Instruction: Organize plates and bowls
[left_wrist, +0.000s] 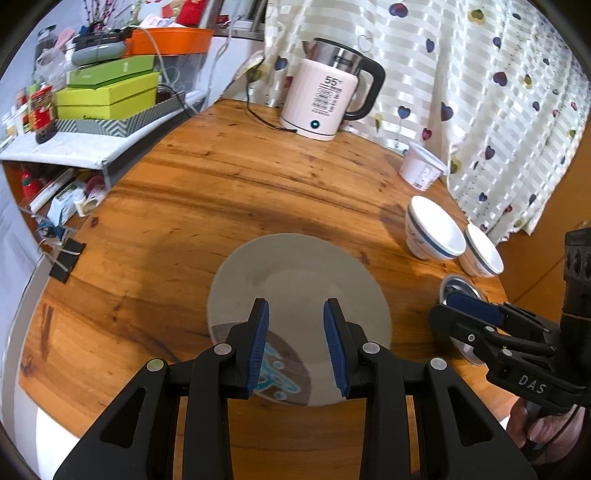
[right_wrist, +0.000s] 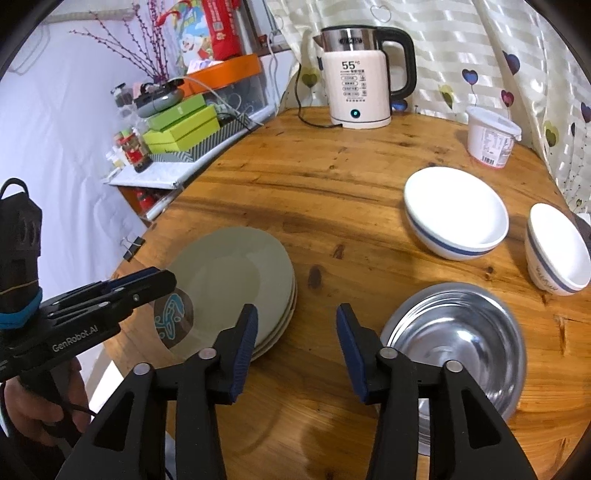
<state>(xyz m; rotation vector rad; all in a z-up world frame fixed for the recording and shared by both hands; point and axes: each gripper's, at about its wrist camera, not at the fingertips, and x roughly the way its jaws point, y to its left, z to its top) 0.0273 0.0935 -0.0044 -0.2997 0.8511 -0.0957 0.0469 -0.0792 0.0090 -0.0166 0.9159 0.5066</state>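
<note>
A round wooden table (right_wrist: 332, 177) holds dishes to be sorted. At near left sits a stack of grey-green plates (right_wrist: 236, 273), the top one bearing a dark round patch with a blue design. At near right is a steel bowl (right_wrist: 458, 332); beyond it stand a large white bowl (right_wrist: 456, 210) with a blue band and, at far right, a smaller white bowl (right_wrist: 557, 247). A kettle (right_wrist: 360, 81) and a white tub (right_wrist: 491, 136) stand at the far edge.

The left gripper (left_wrist: 295, 332) hovers over the plate stack, jaws partly apart with nothing between them. The right gripper (right_wrist: 295, 343) hangs over bare wood between the plates and the steel bowl, jaws moderately apart and empty.

The plates look already stacked, so the bowls seem to be the step in hand. The next move likely calls for gripping a bowl by its rim and nesting it in a larger one.
</note>
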